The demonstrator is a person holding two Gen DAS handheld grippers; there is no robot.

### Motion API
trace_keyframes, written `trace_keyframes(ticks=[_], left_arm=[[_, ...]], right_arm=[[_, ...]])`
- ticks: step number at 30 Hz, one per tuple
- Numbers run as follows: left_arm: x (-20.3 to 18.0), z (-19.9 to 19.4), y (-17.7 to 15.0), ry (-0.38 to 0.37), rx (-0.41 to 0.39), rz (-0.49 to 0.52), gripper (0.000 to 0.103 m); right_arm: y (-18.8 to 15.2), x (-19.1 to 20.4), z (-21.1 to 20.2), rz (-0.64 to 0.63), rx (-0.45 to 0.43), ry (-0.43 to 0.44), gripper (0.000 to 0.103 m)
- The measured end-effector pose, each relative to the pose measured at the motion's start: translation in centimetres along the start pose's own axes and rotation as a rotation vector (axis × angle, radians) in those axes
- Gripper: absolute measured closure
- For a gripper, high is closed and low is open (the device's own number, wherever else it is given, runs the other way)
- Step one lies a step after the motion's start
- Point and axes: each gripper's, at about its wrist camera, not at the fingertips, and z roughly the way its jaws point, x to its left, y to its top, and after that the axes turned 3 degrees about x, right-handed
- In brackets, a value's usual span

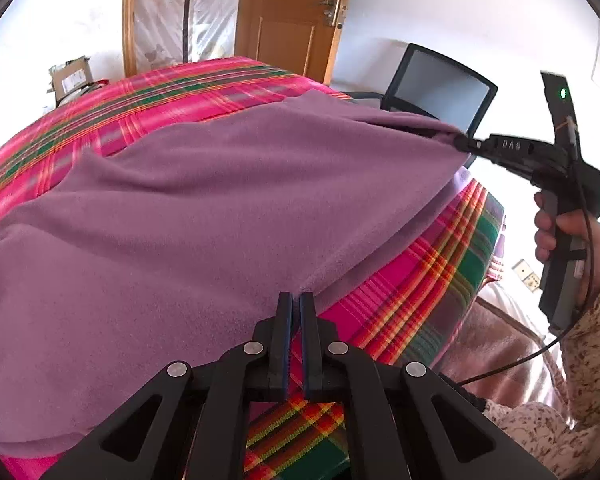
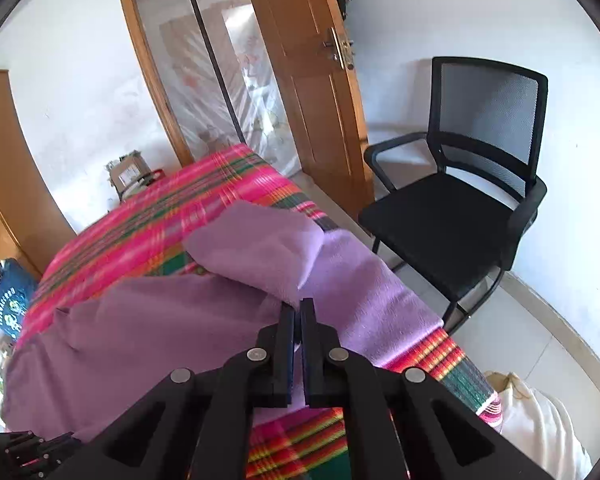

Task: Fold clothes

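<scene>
Here both hand-held grippers (left, right) pinch the purple cloth's edges.

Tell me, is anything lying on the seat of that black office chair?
No. The black chair stands beside the bed with its seat bare; the purple cloth lies only on the plaid bedspread.

Plain purple garment on a pink, green and orange plaid bedspread; at two o'clock, a black mesh chair.

One purple garment, one plaid bedspread, one chair
</scene>
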Motion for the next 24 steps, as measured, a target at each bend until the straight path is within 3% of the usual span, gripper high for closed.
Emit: trace_keyframes(ticks=[11, 15, 20, 24], left_arm=[[0.4, 0.5, 0.1, -0.010, 0.031, -0.024, 0.094], [0.6, 0.3, 0.4, -0.016, 0.052, -0.038, 0.091], [0.7, -1.0, 1.0, -0.047, 0.035, -0.043, 0.079], [1.6, -1.1, 1.8, -0.070, 0.022, -0.082, 0.077]], right_arm=[[-1.6, -0.9, 2.5, -0.028, 0.109, -0.051, 0.099], [-1.8, -0.9, 2.7, -0.076, 0.130, -0.063, 0.094], [-1.9, -0.4, 2.3, -0.202, 0.136, -0.123, 0.076], [-1.6, -0.5, 0.9, -0.215, 0.106, -0.067, 0.076]])
